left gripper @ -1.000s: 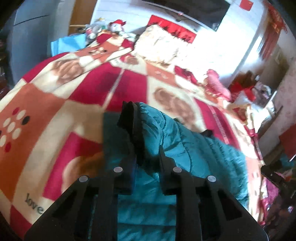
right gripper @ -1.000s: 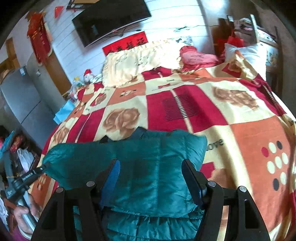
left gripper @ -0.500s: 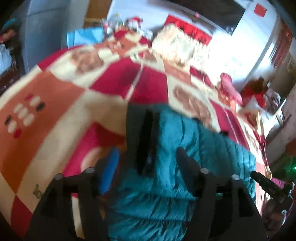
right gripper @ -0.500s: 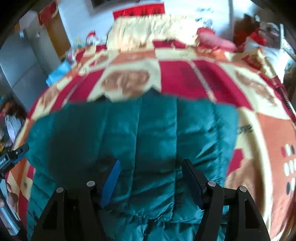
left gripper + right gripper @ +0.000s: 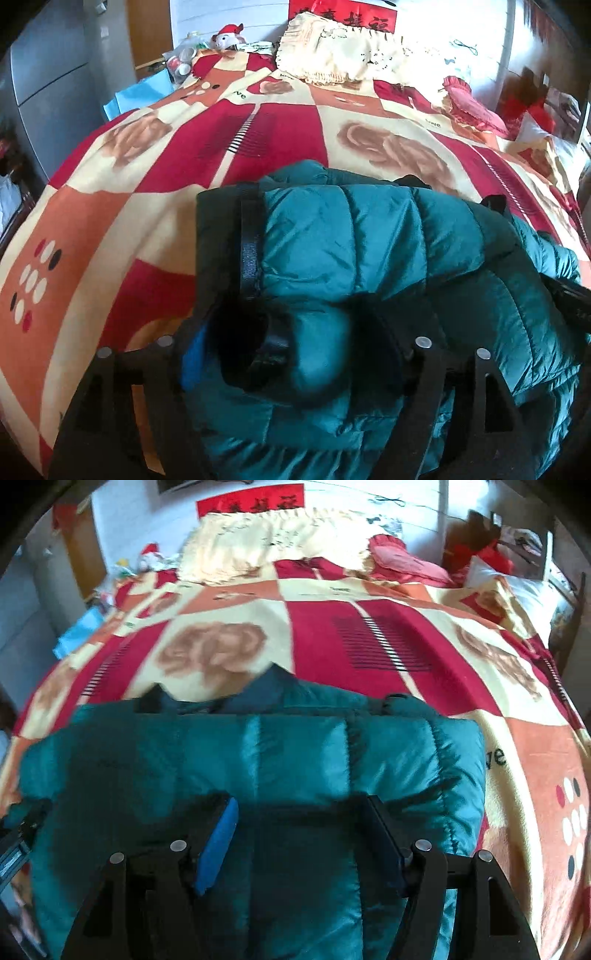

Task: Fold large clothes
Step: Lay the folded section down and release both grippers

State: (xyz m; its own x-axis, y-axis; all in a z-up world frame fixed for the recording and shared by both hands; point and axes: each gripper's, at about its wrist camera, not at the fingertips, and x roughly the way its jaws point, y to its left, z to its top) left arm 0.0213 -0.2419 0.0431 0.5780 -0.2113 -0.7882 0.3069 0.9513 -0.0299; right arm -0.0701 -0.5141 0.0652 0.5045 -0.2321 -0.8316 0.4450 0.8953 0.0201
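A teal quilted puffer jacket [image 5: 369,251] lies folded on a red, cream and orange patterned blanket [image 5: 155,184] on a bed. Its black-trimmed edge and cuff [image 5: 251,240] face left in the left wrist view. My left gripper [image 5: 288,343] is open, its jaws wide apart astride a bulge of the jacket. In the right wrist view the jacket [image 5: 258,753] fills the lower frame. My right gripper [image 5: 299,834] is open and empty, hovering low over the jacket's top surface.
A cream fringed pillow [image 5: 266,542] and a pink cushion [image 5: 402,561] lie at the bed's head. A grey cabinet [image 5: 44,74] and blue item [image 5: 140,92] stand left of the bed. Red and white clutter [image 5: 543,110] sits at the right.
My left gripper let go of the jacket's black-trimmed edge and opened wide. Both grippers dropped closer to the jacket, which now lies folded over on the blanket.
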